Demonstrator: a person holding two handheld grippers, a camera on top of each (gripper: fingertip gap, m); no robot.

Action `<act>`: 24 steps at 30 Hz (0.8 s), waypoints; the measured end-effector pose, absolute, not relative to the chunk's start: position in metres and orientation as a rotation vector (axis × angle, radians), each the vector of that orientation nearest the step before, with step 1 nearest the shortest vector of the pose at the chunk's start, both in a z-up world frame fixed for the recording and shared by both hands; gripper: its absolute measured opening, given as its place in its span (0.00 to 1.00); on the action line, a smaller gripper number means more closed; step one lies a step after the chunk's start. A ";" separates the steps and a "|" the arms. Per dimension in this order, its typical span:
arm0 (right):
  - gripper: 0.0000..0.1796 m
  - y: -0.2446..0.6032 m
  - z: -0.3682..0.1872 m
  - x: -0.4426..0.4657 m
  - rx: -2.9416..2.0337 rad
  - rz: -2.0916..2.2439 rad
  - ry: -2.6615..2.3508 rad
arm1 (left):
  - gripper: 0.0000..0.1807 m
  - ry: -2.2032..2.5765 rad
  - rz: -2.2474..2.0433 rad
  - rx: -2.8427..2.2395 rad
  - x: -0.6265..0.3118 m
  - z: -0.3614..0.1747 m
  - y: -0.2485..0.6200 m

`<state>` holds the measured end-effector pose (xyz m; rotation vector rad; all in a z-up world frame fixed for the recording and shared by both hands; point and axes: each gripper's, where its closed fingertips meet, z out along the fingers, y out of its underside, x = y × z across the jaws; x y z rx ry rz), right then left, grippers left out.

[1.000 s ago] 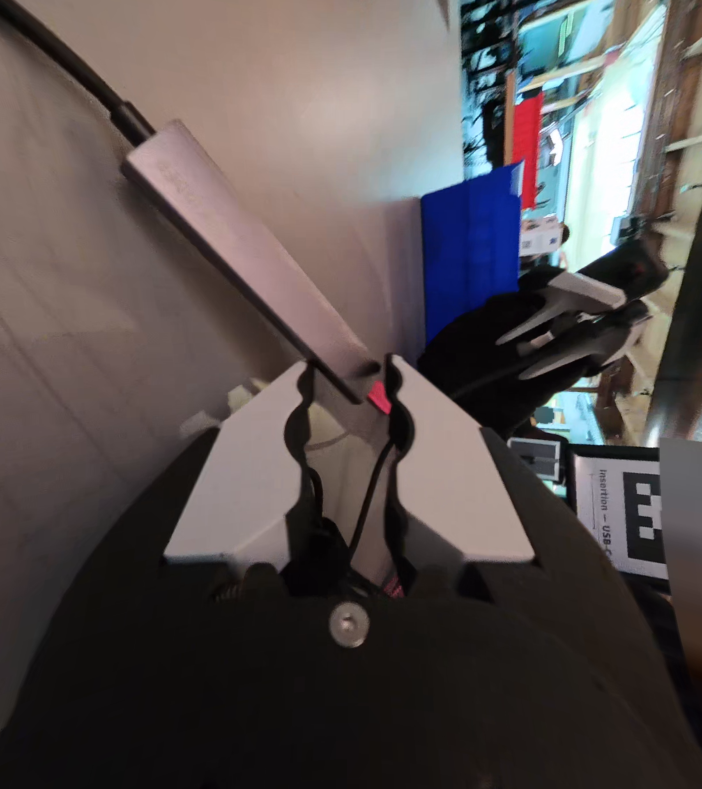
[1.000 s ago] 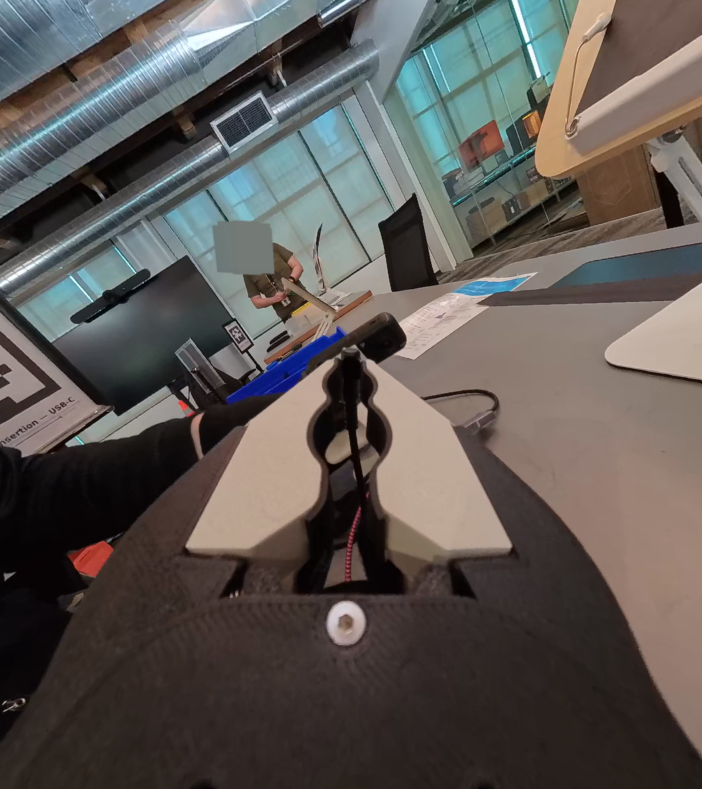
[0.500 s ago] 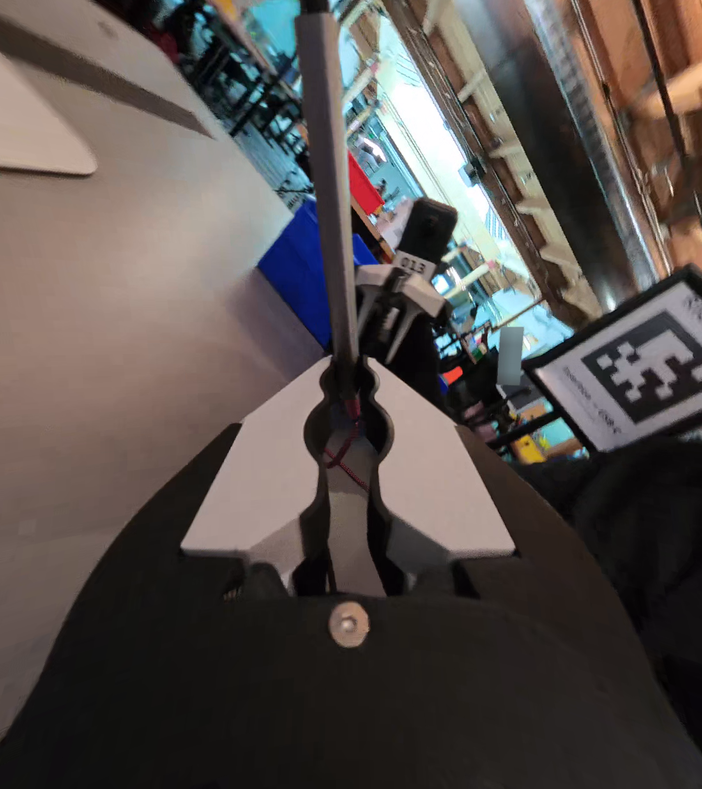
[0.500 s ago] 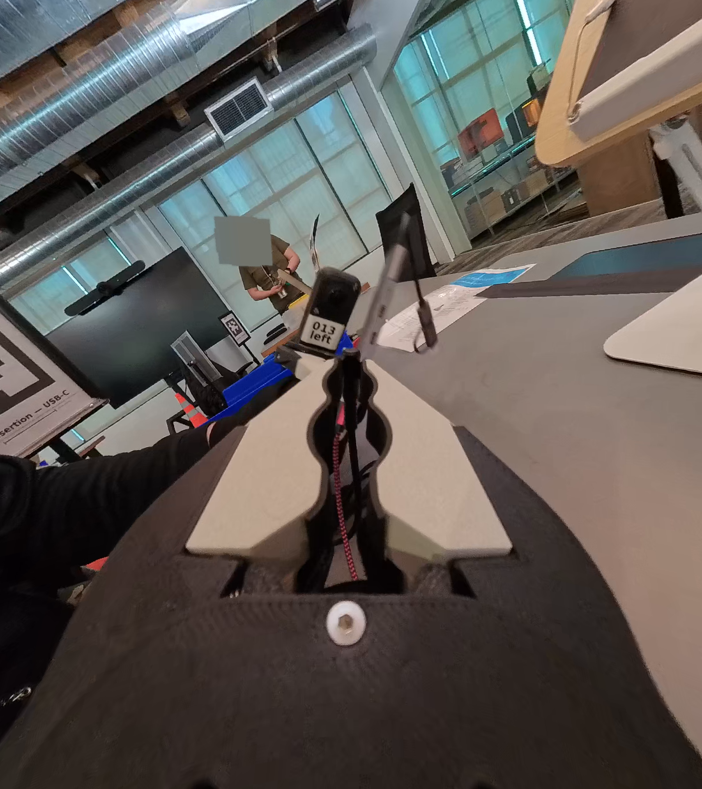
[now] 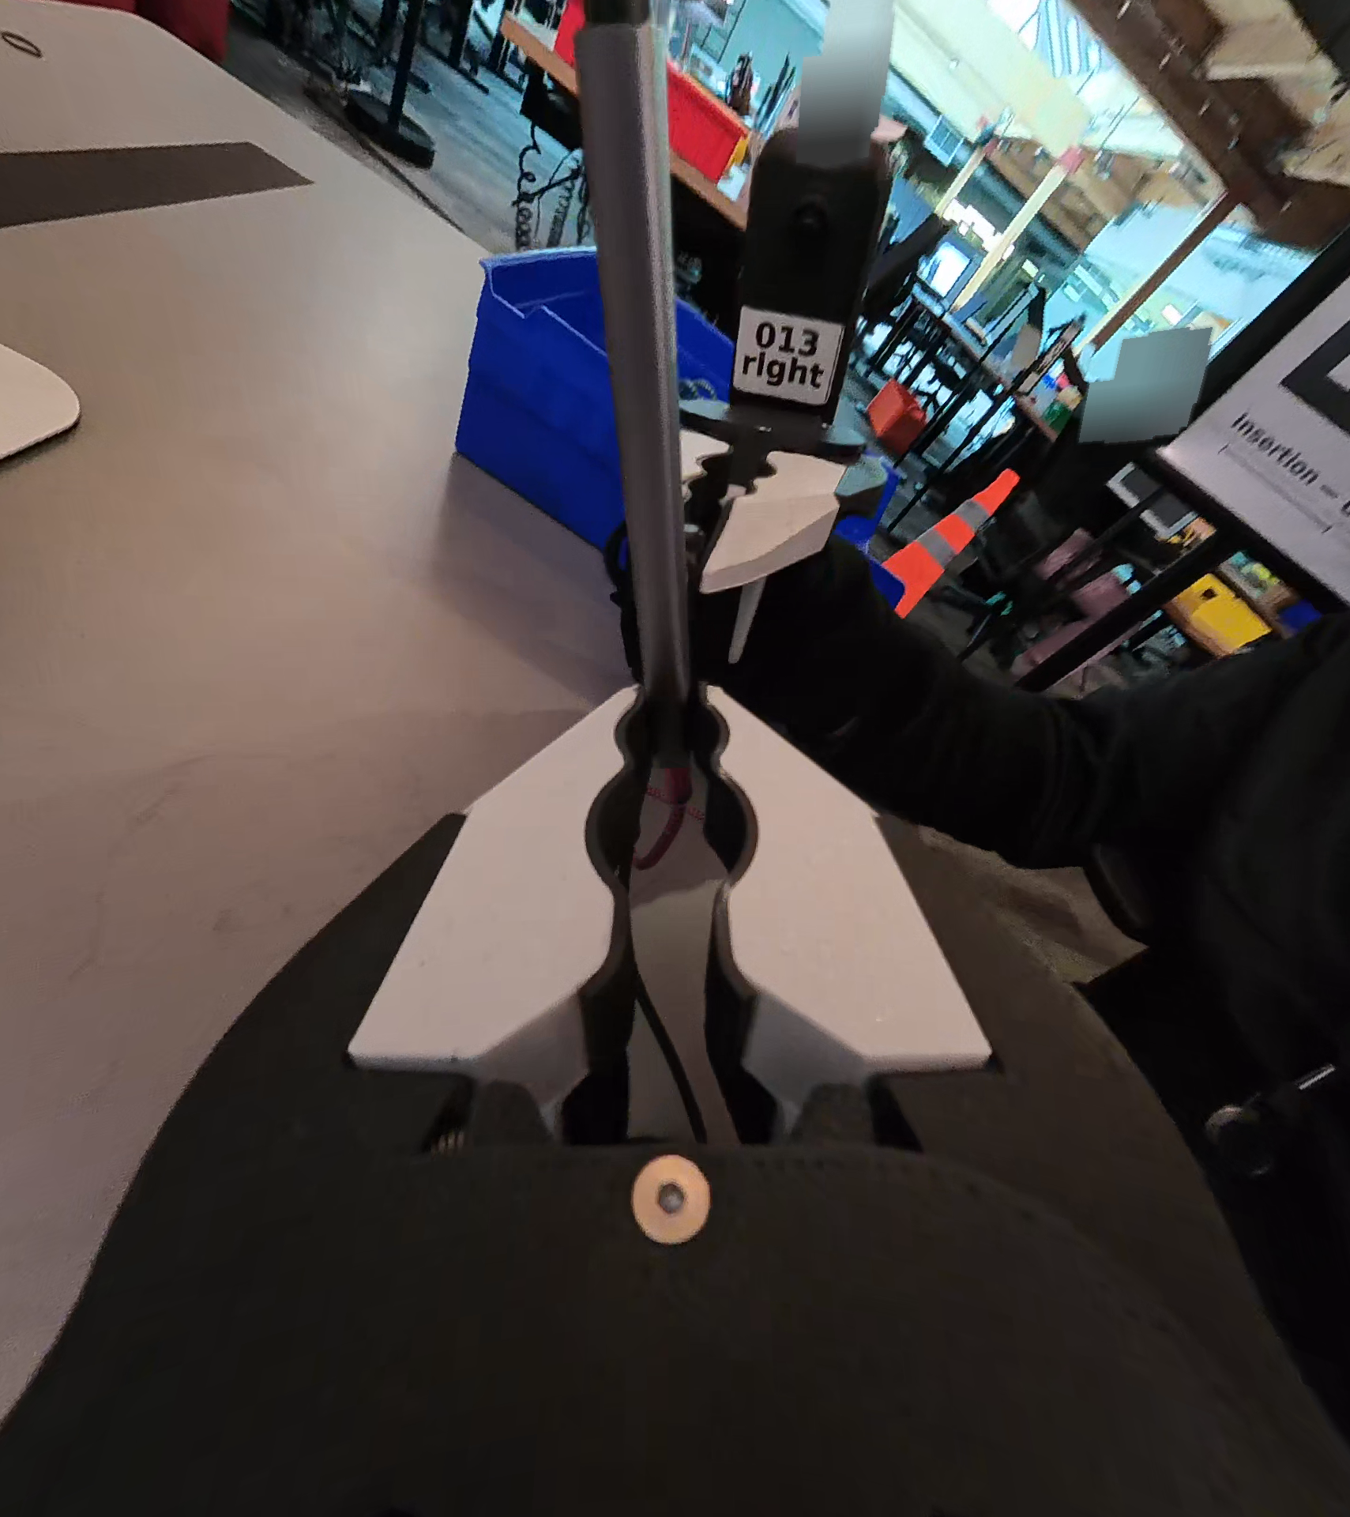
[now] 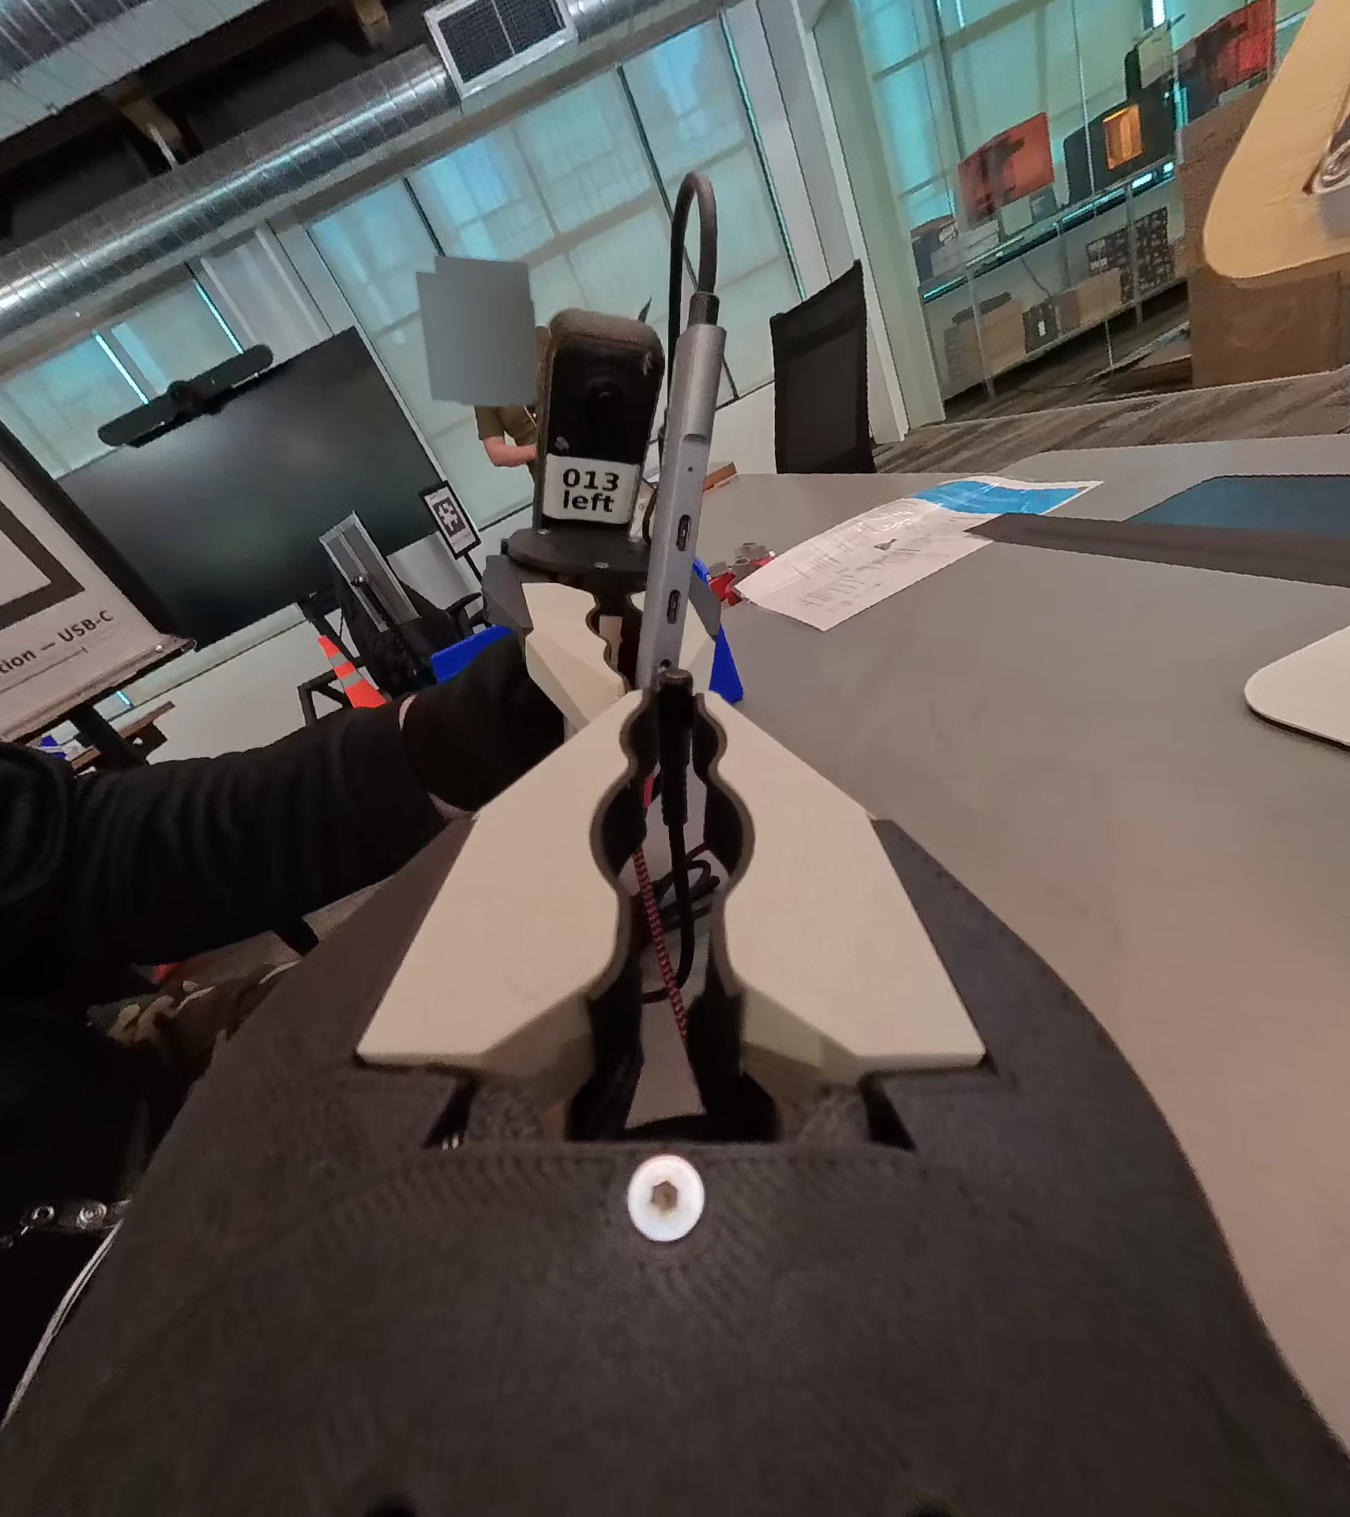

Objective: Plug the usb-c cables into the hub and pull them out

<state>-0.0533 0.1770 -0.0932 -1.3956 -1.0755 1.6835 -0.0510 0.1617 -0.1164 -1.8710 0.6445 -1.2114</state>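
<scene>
**Hub held up, black plug at the bottom port**

Your left gripper (image 5: 667,706) has its two fingers squeezed nearly together on the low end of the hub (image 6: 679,525). You hold the grey hub up in the air above the table (image 6: 1024,739), near the table's edge on your side. It does not touch the table.

Your right gripper (image 6: 671,706) has its fingers pinched tight on the black plug (image 6: 673,743). The tip of that plug sits right at the lowest port on the hub's side. You cannot tell from here if it is pushed all the way in or just touching.

A red cable (image 6: 659,936) hangs down between the right fingers. In the left wrist view a red plug (image 5: 667,800) sits just under the hub's low end. It looks like it may be in the hub, but you cannot be sure.

The two ports higher up on the hub's side have nothing in them.

So the job looks part done. The black plug is at its port. Pulling the cables back out is left to do.

The hub stands almost straight up. Its long side runs up and down and leans a little. Its own dark cord (image 6: 692,238) comes out of the top end and bends over. The ports face your right gripper.
</scene>
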 end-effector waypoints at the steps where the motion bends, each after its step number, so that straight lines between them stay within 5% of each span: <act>1: 0.03 0.176 -0.094 -0.054 -1.396 1.680 -1.083 | 0.04 0.663 -1.195 -1.884 -0.050 -0.118 0.161; 24: 0.03 0.173 -0.096 -0.055 -1.412 1.762 -1.069 | 0.04 0.810 -1.021 -1.921 -0.047 -0.119 0.159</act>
